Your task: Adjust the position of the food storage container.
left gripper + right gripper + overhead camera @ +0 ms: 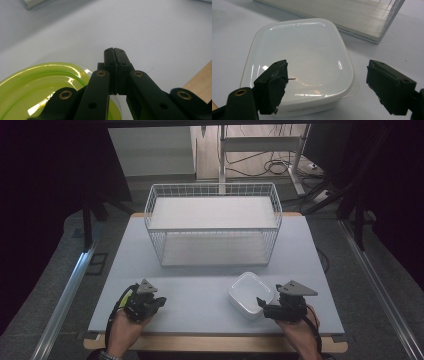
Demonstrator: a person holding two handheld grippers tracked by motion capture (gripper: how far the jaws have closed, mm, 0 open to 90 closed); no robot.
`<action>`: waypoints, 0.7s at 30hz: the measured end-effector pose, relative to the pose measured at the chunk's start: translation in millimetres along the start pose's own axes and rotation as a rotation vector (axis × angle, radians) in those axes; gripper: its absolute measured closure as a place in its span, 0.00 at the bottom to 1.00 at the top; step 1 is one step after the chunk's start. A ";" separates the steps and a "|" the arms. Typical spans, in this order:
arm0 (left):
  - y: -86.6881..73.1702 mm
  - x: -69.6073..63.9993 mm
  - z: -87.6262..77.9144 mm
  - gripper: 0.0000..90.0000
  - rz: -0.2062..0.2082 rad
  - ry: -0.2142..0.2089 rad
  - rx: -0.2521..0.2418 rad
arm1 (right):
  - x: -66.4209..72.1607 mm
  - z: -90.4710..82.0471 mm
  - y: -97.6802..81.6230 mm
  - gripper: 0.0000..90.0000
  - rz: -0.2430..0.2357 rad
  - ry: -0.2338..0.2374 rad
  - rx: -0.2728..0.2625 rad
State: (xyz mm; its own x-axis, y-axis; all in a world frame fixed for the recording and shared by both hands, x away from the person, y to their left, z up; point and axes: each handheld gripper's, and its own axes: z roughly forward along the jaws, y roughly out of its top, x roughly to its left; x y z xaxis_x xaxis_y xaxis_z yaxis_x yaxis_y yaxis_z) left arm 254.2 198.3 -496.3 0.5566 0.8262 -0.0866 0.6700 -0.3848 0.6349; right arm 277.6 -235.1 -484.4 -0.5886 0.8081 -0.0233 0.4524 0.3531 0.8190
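At the near left of the pale table, the left hand holds the left gripper low over the surface. In the left gripper view its jaws are pressed together with nothing between them, and a yellow-green see-through lid lies just beside and partly under them, close to the wooden table edge. In the high view that lid shows as a sliver of yellow beside the gripper.

Farther back, at the middle of the table, stands a white wire basket with a white board as its upper shelf.

To the right, a white square container with its lid on sits near the front edge. The right gripper is at its near right corner, jaws spread wide, one to each side of the container's near edge in the right gripper view, touching nothing that I can see.
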 end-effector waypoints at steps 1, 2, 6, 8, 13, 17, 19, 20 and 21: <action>-2.5 2.1 -1.8 1.00 -0.009 0.004 -0.002 | 0.0 0.0 0.0 0.19 0.000 0.000 0.000; -2.5 2.1 -1.8 1.00 -0.009 0.004 -0.002 | -0.1 0.0 0.0 0.19 0.000 0.001 0.000; -10.3 10.5 -5.3 0.99 -0.035 0.025 0.006 | -0.4 0.2 -0.1 0.19 0.004 0.003 0.001; -11.4 11.7 -5.2 0.99 -0.037 0.030 0.009 | -0.4 0.2 -0.1 0.19 0.004 0.003 0.001; -8.5 7.1 -6.3 0.97 -0.027 0.026 -0.022 | -0.8 0.3 0.1 0.20 0.008 0.005 0.001; -4.2 0.6 -5.4 0.95 0.000 0.007 -0.051 | -3.0 -2.0 0.7 0.27 0.019 0.005 0.006; 1.0 -7.1 -3.1 0.95 0.027 -0.021 -0.075 | -4.1 -4.5 1.5 0.34 0.027 0.006 0.008; 3.3 -10.2 -1.5 0.95 0.035 -0.031 -0.084 | -4.6 -6.2 2.2 0.37 0.027 0.006 0.008; 3.3 -10.2 -1.5 0.96 0.035 -0.031 -0.084 | -5.1 -8.1 2.8 0.42 0.026 0.004 0.008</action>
State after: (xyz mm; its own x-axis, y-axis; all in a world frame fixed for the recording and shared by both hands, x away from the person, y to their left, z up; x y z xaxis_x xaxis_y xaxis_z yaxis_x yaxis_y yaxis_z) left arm 250.0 189.2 -492.2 0.5947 0.7993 -0.0860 0.6071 -0.3764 0.6998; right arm 276.5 -242.1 -477.4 -0.5795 0.8150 0.0003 0.4725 0.3357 0.8149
